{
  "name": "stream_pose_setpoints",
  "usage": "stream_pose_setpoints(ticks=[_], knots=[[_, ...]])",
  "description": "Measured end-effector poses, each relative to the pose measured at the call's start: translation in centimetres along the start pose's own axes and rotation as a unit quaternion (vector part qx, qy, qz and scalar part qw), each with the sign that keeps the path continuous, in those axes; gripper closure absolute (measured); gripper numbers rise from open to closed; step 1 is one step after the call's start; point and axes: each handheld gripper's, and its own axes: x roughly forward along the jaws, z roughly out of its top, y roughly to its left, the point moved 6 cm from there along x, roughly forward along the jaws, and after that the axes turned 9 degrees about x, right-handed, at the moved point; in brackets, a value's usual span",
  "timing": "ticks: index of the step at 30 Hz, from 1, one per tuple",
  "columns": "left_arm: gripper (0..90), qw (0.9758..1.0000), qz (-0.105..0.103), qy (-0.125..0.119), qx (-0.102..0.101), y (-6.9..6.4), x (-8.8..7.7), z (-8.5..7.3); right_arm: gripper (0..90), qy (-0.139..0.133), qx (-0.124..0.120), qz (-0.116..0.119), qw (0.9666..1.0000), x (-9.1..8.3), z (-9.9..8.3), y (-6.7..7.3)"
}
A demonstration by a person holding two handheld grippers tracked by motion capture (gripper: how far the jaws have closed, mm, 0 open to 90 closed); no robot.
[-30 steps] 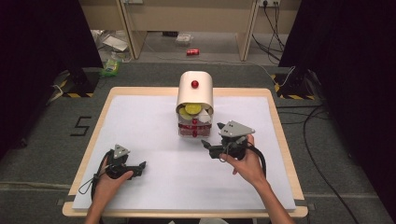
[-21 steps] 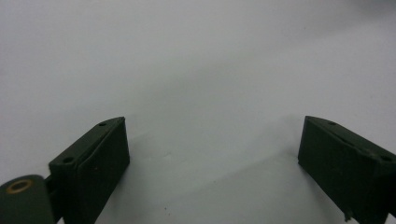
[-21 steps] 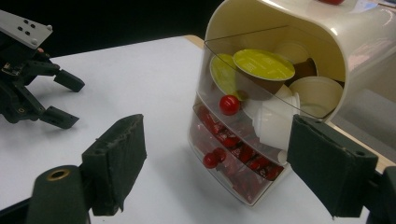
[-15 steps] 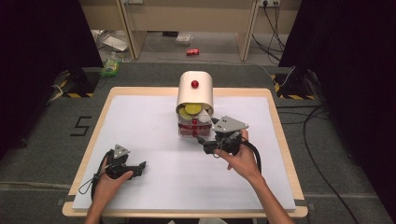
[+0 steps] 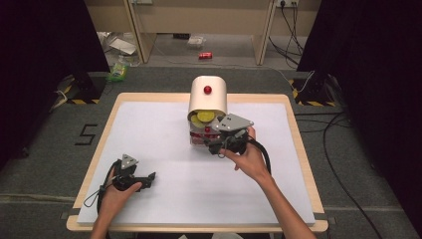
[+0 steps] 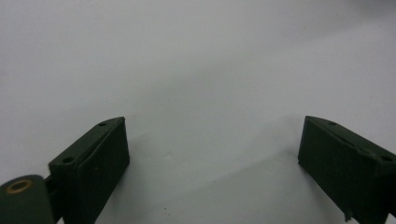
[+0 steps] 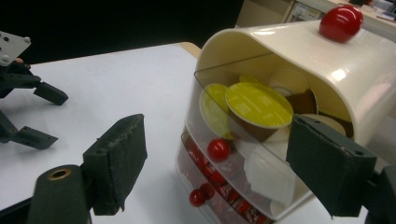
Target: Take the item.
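Two grippers: we note the right gripper [image 5: 215,145], fingers apart, has closed in on the cream domed capsule dispenser with clear drawers [image 5: 206,112] mid-worktop, likely for a red drawer knob [image 7: 218,149]; left gripper [image 5: 149,178] rests open, well apart.

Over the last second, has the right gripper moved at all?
Yes. In the high view the right gripper has moved forward and slightly left, closing in on the cream dispenser, which stays put at the table's far middle.
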Motion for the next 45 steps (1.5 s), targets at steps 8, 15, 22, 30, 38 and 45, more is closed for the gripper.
stream_pose_setpoints(ticks=[8,15,22,30,38,45], knots=[[8.2,1.0,0.0,0.0,0.0,0.0,0.0,0.0,21.1,0.017,0.007,-0.011,0.9998,1.8,0.1,-1.1],[8.2,1.0,0.0,0.0,0.0,0.0,0.0,0.0,21.8,0.031,0.015,-0.011,0.9994,2.5,-0.3,-1.5],[8.1,1.0,0.001,0.0,0.0,0.0,0.0,0.0,24.3,0.045,0.02,-0.001,0.9988,3.0,-0.8,-1.6],[8.1,1.0,0.001,0.0,0.001,0.0,0.0,0.0,27.3,0.047,0.004,-0.007,0.9989,3.0,-0.9,-1.4],[8.1,1.0,0.002,0.0,0.002,0.0,0.0,0.0,28.3,0.046,0.004,-0.003,0.9989,2.5,-0.7,-1.1],[8.2,1.0,0.002,0.0,0.002,0.0,0.0,0.0,31.0,0.052,-0.007,0.002,0.9986,2.3,-0.7,-1.0]])
